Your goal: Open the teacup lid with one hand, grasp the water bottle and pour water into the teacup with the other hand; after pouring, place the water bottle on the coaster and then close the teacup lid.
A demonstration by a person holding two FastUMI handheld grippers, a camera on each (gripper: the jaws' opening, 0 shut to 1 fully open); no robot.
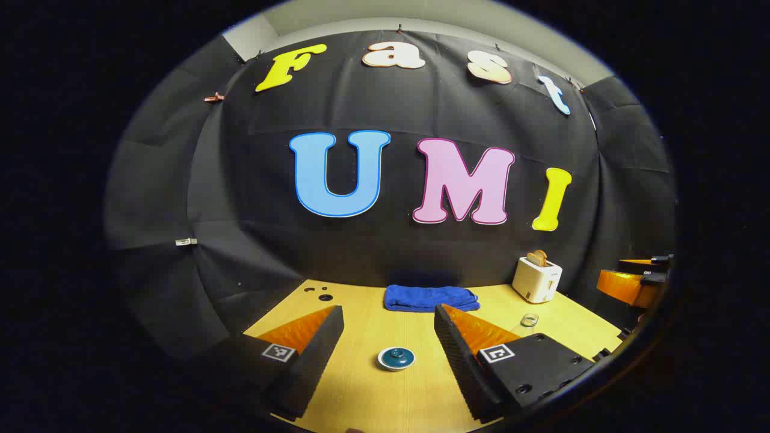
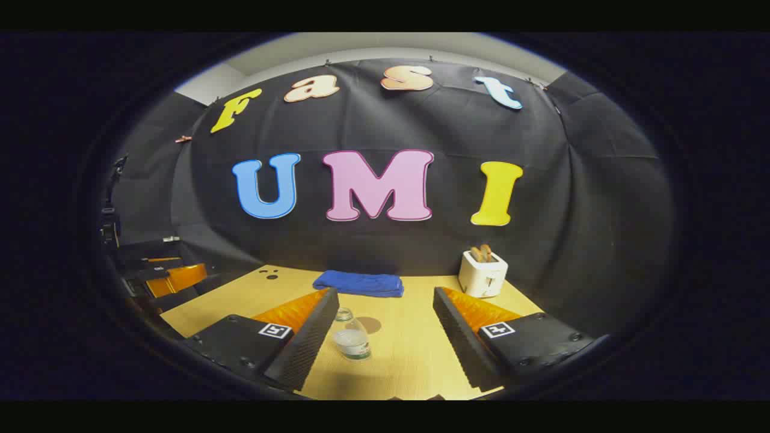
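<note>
The wooden table [image 1: 373,391] carries a folded blue towel [image 1: 431,297] and a white toaster [image 1: 536,279] at its far edge. The left gripper [image 1: 389,325] hangs wide open above the lidded teacup [image 1: 396,358]. The right gripper [image 2: 385,310], equally wide, frames the water bottle [image 2: 351,338], its base partly behind a finger. A small clear disc [image 1: 529,320], possibly the coaster, is hard to make out.

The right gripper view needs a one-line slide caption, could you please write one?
Open right gripper poised over a clear plastic water bottle on the wooden table, blue folded towel and white toaster behind.
</note>
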